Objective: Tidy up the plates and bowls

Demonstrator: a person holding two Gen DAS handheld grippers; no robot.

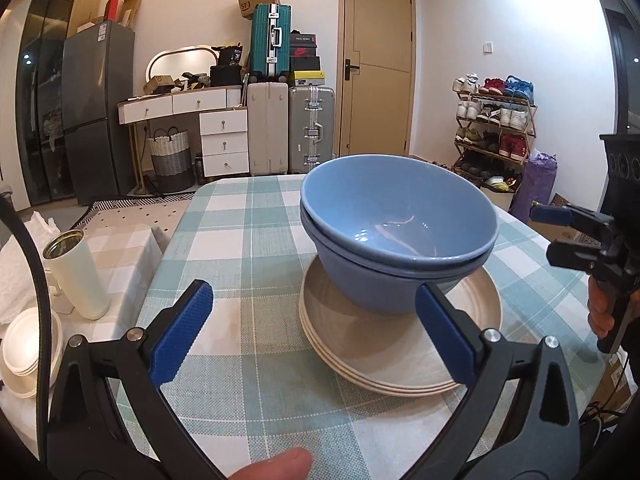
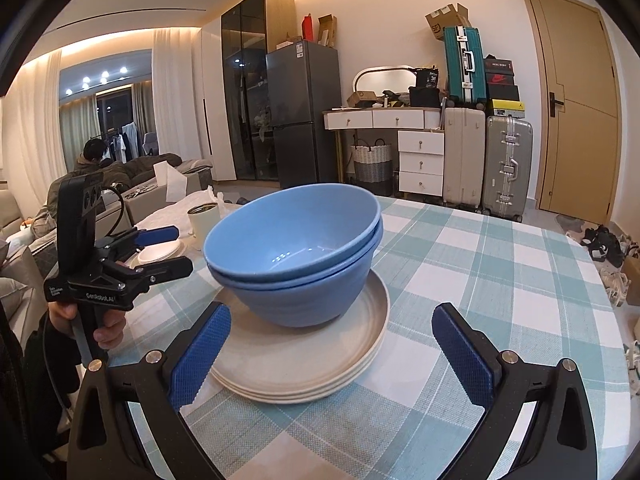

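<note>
Two blue bowls (image 1: 400,232) are nested one inside the other, and both are empty; the inside of the upper one shows only small light reflections. The pair stands on a stack of cream plates (image 1: 384,344), which seems to be three plates. The bowls sit a little off the middle of the top plate. The stack lies on the desk (image 1: 248,248), which is covered with a green and white checked cloth.

Beside the desk, on a lower surface with a beige checked cloth, stands a white open cup (image 1: 76,276) with a metal inside; what it holds I cannot tell. Near it is a small pile of white bowls (image 1: 28,344), the top one empty.

The left gripper (image 1: 316,332) has its jaws spread wide and holds nothing. The plates and bowls are just in front of it, toward its right finger, whose blue pad (image 1: 444,340) overlaps the plate rim and the lower bowl in this view; whether it touches them I cannot tell.

The right gripper (image 2: 332,356) is also wide open and empty. From its camera the stack lies just ahead between the two fingers, closer to the left pad (image 2: 200,356), which is near the plate edge. In this view the left gripper appears at the left side of the bowls, held by a hand (image 2: 100,324).
</note>
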